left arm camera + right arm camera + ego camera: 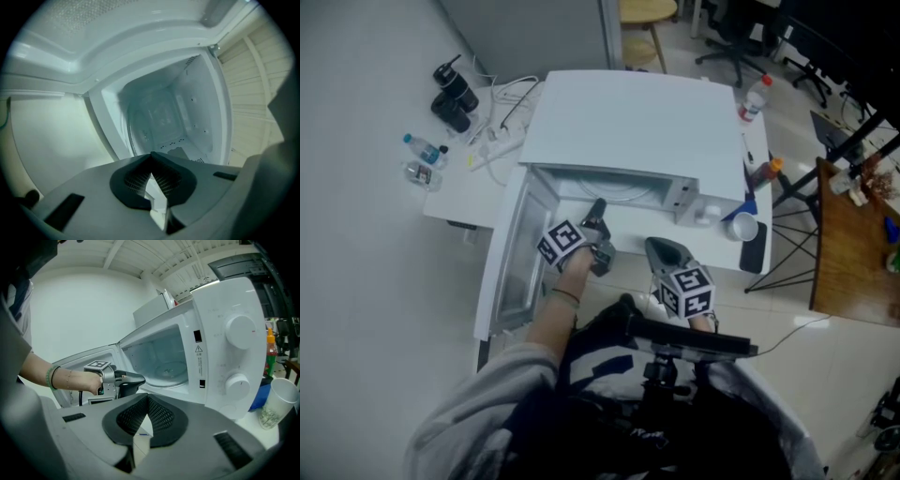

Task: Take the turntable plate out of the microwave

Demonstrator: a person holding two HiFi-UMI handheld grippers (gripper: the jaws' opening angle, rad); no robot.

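Inside the microwave (630,127), the plate (169,369) lies flat. Our left claw (597,208) at its doorway and right claw (146,399) before it are both closed, empty. We should open the left and pinch the plate's near rim.

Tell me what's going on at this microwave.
A person stands at a white microwave with a gripper in each hand. The microwave's door is swung open. The left gripper is at the mouth of the cavity, jaws shut with nothing between them. The glass turntable plate still lies on the cavity floor, not yet lifted. The right gripper is further back in front of the microwave, also shut and empty.
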